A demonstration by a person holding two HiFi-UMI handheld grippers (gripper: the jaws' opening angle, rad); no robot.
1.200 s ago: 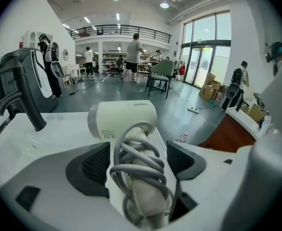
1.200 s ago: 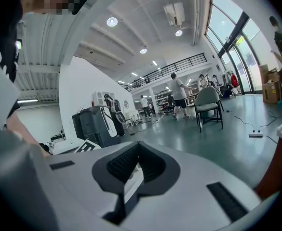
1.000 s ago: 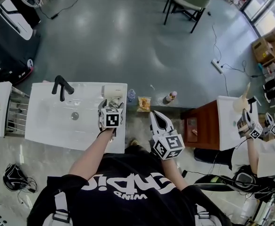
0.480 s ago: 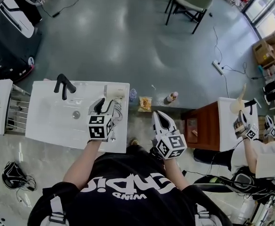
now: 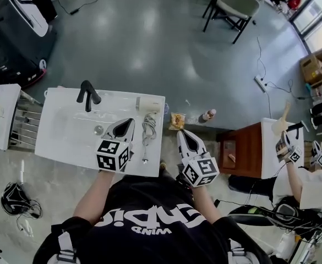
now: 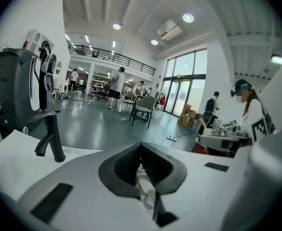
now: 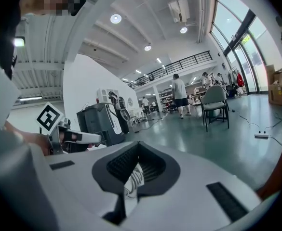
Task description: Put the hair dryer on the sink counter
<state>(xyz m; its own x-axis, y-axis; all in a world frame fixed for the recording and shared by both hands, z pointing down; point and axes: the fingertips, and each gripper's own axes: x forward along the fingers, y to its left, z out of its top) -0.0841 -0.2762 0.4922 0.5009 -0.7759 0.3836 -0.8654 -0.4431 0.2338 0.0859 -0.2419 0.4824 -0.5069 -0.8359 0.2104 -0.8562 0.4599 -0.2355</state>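
Hair dryer (image 5: 148, 104) lies flat on sink counter (image 5: 61, 139) (task apparently complete), hence left gripper (image 5: 127, 123) and right gripper (image 5: 182, 133) are closed, empty.

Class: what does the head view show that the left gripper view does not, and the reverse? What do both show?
Only the head view: the hair dryer lying on the sink counter, and the right gripper. Only the left gripper view: ceiling lights and a balcony railing. Both: the black faucet and the chair.
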